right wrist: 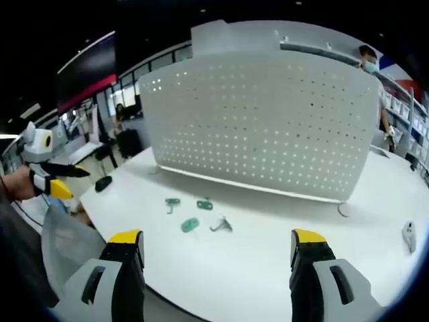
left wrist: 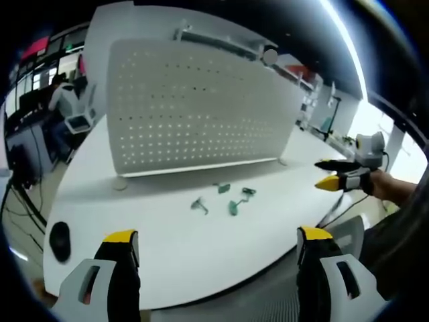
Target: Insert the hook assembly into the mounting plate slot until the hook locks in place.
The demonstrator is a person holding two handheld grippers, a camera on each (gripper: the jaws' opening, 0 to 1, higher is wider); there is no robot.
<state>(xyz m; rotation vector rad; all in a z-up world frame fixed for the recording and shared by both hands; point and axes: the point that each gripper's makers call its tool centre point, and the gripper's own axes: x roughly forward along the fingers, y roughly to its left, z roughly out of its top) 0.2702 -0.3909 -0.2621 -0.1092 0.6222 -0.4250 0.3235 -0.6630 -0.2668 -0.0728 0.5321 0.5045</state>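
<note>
On white table [left wrist: 167,248], mid-surface: four hooks lie loose, green hook [right wrist: 190,225] and grey hook [right wrist: 221,226] nearest, apparently staged for pickup. Perforated mounting plate [right wrist: 268,127] stands upright at 12 o'clock behind them, holes facing hooks. Left hand-held gripper [left wrist: 214,245] jaws wide apart, empty, hovering short of table edge. Right hand-held gripper [right wrist: 216,248] likewise spread, empty. Open room around hooks; plate foot [right wrist: 345,209] at 2 o'clock, black mouse [left wrist: 59,240] at 9 o'clock.

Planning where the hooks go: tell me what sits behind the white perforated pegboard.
Above the white perforated pegboard, a white panel and grey rail rise behind it. Light shows through the holes; the board hides anything lower.
</note>
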